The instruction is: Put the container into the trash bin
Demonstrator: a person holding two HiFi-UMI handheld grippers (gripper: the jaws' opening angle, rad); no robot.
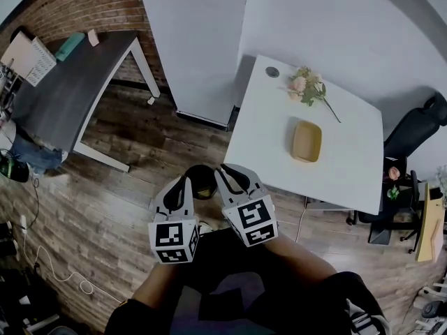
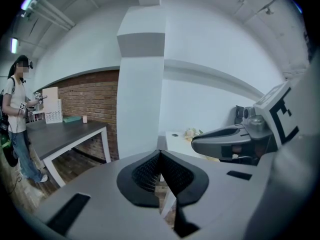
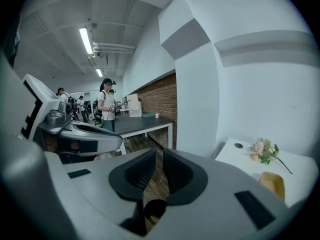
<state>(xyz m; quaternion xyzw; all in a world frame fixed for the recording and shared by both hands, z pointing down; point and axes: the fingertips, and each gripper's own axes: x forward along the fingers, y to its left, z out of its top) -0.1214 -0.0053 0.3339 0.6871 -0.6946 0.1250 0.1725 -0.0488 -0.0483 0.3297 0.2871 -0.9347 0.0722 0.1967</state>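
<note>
The container [image 1: 306, 141] is a shallow tan tray lying on the white table [image 1: 349, 166], right of both grippers; it also shows in the right gripper view [image 3: 272, 184]. A black round trash bin [image 1: 202, 182] stands on the wooden floor between and just beyond the gripper tips, and shows below the right jaws [image 3: 156, 210]. My left gripper [image 1: 183, 181] is shut with its pads together and nothing in them [image 2: 160, 154]. My right gripper [image 1: 230, 173] stands beside it, its jaws a narrow gap apart and empty [image 3: 159, 156]. Neither touches the container.
Pink flowers [image 1: 307, 88] and a small round object [image 1: 272, 72] lie on the white table's far side. A white pillar [image 1: 199, 47] stands ahead. A dark table [image 1: 70, 89] is at the left, a black chair [image 1: 419, 131] at the right. A person [image 3: 107, 109] stands by the dark table.
</note>
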